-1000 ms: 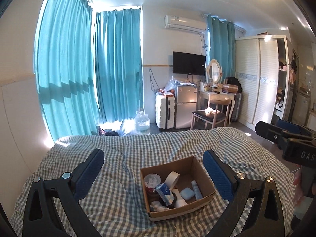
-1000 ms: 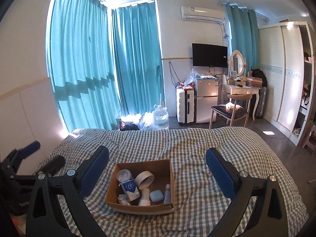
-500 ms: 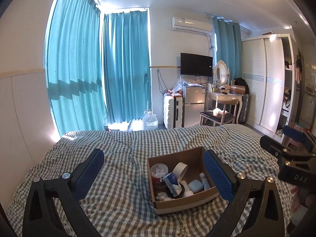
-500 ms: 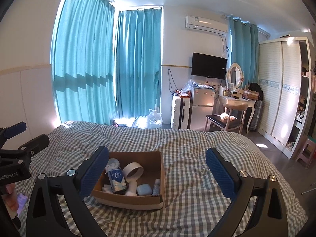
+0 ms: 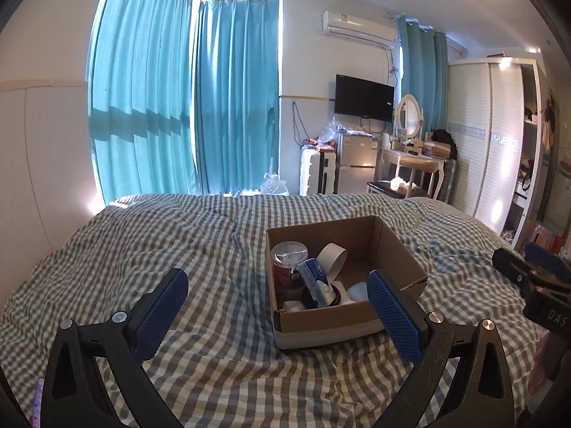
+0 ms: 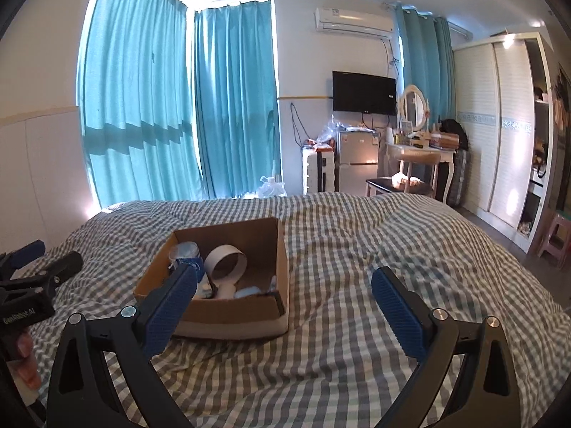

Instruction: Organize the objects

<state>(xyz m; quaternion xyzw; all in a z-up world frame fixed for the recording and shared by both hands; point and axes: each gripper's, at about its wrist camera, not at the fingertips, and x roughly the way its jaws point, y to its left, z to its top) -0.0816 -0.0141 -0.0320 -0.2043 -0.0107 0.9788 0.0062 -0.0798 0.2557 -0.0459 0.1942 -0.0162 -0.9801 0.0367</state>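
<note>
An open cardboard box (image 5: 387, 246) sits on the checked bed cover (image 5: 200, 246); it also shows in the right wrist view (image 6: 232, 315). Inside are a clear-lidded cup (image 5: 289, 256), a roll of tape (image 5: 333, 255), a blue-white carton (image 5: 316, 281) and small pale items. My left gripper (image 5: 276, 306) is open and empty, low over the bed, its right finger beside the box's near right corner. My right gripper (image 6: 283, 299) is open and empty, its left finger in front of the box's near left side.
Teal curtains (image 5: 235, 96) hang behind the bed. Past the foot stand a white suitcase (image 5: 317, 174), a small fridge (image 5: 357, 160), a dressing table with chair (image 5: 410, 164) and a wardrobe (image 5: 499, 135). A pink stool (image 6: 555, 239) stands at the right.
Both grippers have dropped lower and come closer to the box, which now looks larger and nearer. Both stay open and empty.
</note>
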